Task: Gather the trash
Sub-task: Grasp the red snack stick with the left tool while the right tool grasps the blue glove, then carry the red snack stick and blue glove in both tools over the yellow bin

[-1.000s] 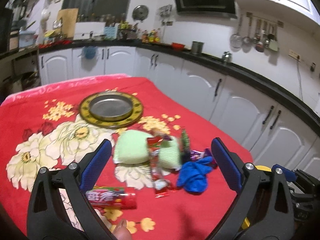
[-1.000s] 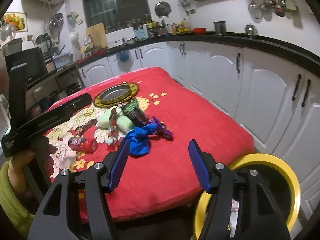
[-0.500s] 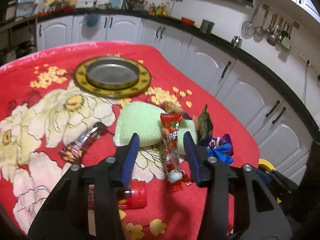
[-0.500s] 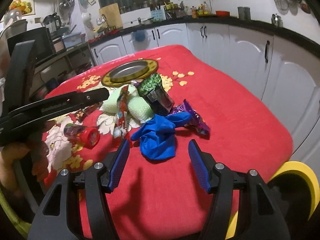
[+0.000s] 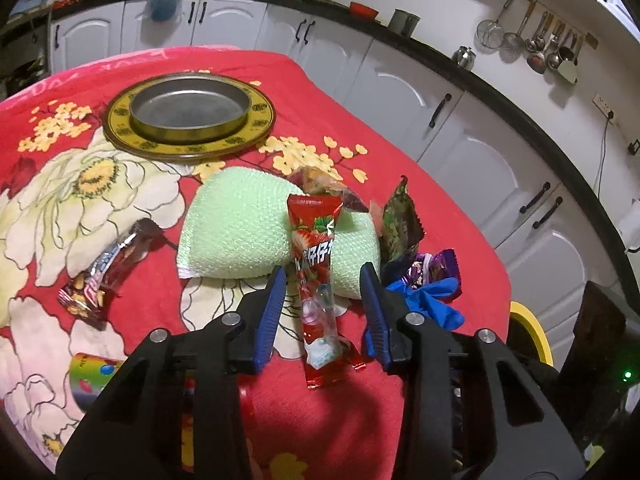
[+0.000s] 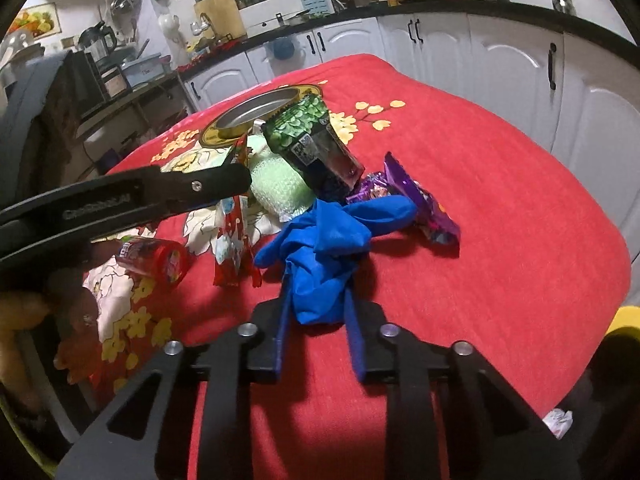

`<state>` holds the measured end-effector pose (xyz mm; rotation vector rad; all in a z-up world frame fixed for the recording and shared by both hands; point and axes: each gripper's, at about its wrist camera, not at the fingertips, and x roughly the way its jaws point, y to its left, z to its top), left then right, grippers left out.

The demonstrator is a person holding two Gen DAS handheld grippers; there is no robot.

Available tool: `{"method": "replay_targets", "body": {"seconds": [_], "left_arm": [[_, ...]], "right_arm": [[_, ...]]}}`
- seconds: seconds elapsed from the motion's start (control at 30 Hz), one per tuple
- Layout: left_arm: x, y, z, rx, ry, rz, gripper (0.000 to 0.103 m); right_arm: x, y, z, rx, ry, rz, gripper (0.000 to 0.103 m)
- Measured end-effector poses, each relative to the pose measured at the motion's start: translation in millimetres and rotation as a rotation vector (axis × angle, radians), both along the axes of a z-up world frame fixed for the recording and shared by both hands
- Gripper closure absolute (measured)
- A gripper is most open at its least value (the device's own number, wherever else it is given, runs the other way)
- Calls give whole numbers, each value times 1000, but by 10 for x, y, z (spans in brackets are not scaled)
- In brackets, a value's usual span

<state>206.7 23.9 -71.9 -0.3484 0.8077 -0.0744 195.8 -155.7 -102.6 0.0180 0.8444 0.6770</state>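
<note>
We have 2 tools on the red tabletop [image 5: 420, 208]: the left tool [image 5: 323, 308], narrowed, straddles the red strawberry wrapper [image 5: 316, 280], lying lengthwise between its jaws; the right tool [image 6: 318, 312] pinches the blue glove [image 6: 324, 248].

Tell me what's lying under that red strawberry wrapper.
The upper half of the red strawberry wrapper lies on the green scrubbing pad; its lower half rests on the red floral tablecloth, between the left gripper jaws. Whatever is directly beneath it is covered.
</note>
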Motion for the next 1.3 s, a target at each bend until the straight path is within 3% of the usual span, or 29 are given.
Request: {"method": "replay_targets", "body": {"seconds": [0.23, 0.7, 1.3], "left_arm": [[19, -5, -77, -26, 23, -13, 91], [-183, 29, -30, -34, -19, -8, 96], [-481, -263, 536, 5, -185, -86, 96]], "right_arm": [[-183, -99, 0, 10, -1, -9, 86], [-490, -224, 96, -11, -36, -4, 88], [-652, -604, 583, 34, -170, -103, 88]]}}
